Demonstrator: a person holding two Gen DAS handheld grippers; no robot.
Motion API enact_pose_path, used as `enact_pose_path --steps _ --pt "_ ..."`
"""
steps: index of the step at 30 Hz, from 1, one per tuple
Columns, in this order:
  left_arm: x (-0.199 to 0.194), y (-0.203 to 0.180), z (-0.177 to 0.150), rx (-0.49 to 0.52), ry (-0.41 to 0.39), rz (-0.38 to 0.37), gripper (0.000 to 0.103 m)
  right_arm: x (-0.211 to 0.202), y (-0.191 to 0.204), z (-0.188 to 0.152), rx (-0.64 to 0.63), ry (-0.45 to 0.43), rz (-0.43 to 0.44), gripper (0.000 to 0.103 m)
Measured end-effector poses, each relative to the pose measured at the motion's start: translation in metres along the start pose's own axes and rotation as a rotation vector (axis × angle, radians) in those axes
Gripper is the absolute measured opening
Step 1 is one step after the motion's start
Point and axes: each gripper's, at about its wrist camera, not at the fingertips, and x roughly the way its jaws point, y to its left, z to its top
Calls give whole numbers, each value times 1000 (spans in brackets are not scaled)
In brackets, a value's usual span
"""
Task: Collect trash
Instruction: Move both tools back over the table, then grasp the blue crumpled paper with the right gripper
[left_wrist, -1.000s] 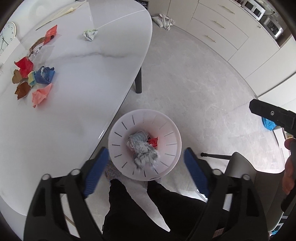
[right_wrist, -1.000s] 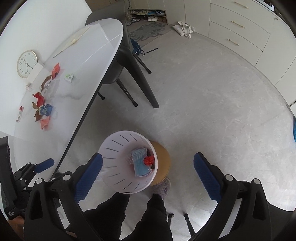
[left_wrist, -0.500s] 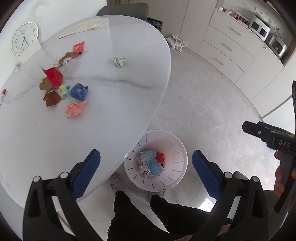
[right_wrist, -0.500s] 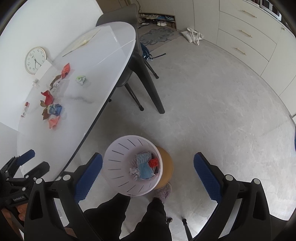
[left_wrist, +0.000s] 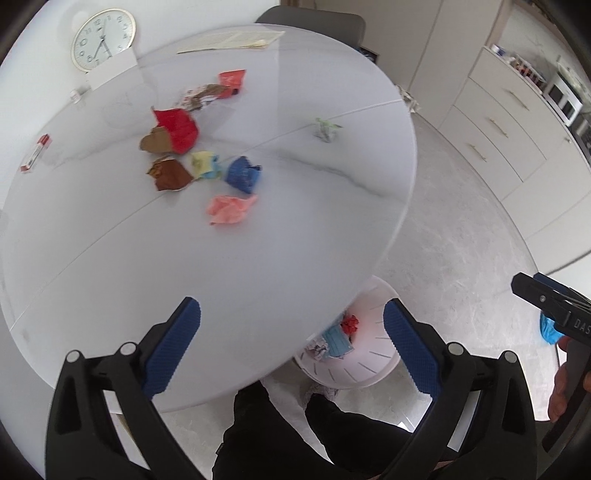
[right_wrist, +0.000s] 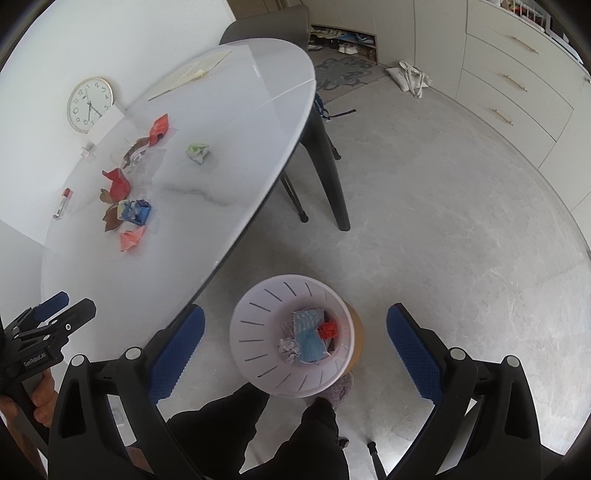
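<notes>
We list: surface (left_wrist: 295, 229), glossy white with faint grey marble veining; pink scrap (left_wrist: 229, 209), crumpled paper; blue wrapper (left_wrist: 242, 174), creased and shiny; bin (right_wrist: 255, 325), pale slotted plastic, smooth; floor (right_wrist: 443, 240), matt grey stone look; left gripper (left_wrist: 291, 343), matt black plastic, jaws faced with textured blue pads (left_wrist: 173, 350).

Counts:
- 1 white table (left_wrist: 258, 280)
- 1 clock (left_wrist: 102, 39) at its far-left edge
- 1 white slotted bin (right_wrist: 291, 339) on the floor
- 2 grippers: left gripper (left_wrist: 291, 347), right gripper (right_wrist: 295, 349)
- about 8 crumpled scraps on the tabletop, incl. 1 pink wad (left_wrist: 229, 209), 1 blue wad (left_wrist: 243, 174), 1 green-white wad (right_wrist: 197, 152)
- 1 small red-white stick (left_wrist: 35, 153) near the left edge
- bin holds roughly 3 pieces; exact count unclear
</notes>
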Motion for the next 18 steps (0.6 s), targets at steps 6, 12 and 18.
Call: enact_pose_path --steps 6,12,18 --pt "2 46 18 -64 -16 31 95 5 32 15 -4 -18 23 98" --pt "6 98 40 -104 -34 52 95 20 77 29 -9 -32 42 98" --pt "18 137 64 -94 -41 59 95 44 125 44 -15 -46 47 98"
